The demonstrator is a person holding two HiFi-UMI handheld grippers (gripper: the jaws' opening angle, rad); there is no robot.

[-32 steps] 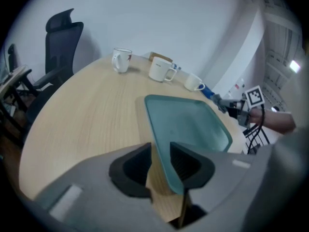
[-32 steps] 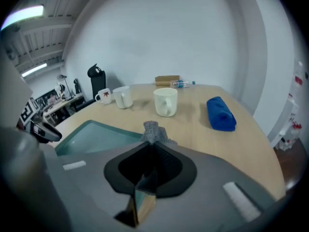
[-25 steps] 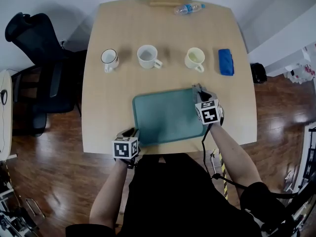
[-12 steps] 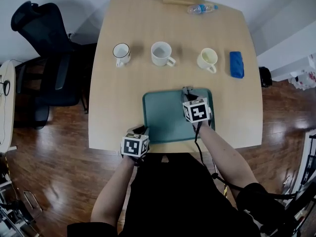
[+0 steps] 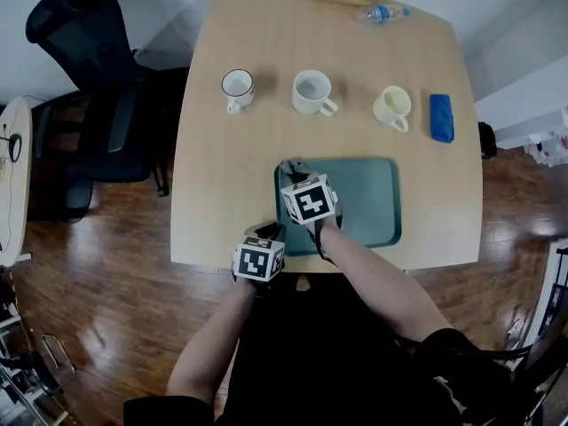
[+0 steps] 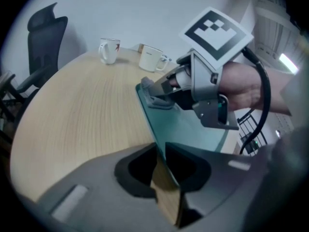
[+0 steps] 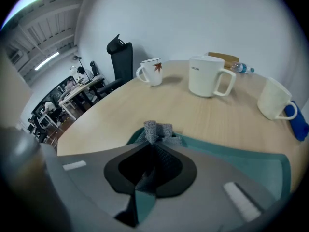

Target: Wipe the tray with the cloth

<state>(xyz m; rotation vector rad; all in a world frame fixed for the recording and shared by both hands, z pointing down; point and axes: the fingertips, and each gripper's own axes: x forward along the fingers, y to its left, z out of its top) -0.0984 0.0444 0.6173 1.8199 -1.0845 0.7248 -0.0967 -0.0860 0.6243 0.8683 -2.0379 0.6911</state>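
At the tray's near left corner, your left gripper (image 6: 161, 152) has the rim between its jaws. They have just been closing in on it and now pinch it. The tray (image 5: 364, 204) lies flat on the table (image 5: 209, 193), near the table's front edge. It looks like stiff, light, smooth plastic, so I judge it would skate under a sideways push. That thin raised rim is the sensible place to pin it.

Just right of that, at the tray's far left corner, your right gripper (image 7: 150, 164) is clamped on the grey cloth (image 7: 155, 129). A bunched tuft pokes out past the jaw tips onto the tray. The cloth seems soft and limp, likely to fold and drag rather than push. Hold it by a thick gather, as you do now, and press down enough to keep it spread. Further right, the tray's floor lies bare.
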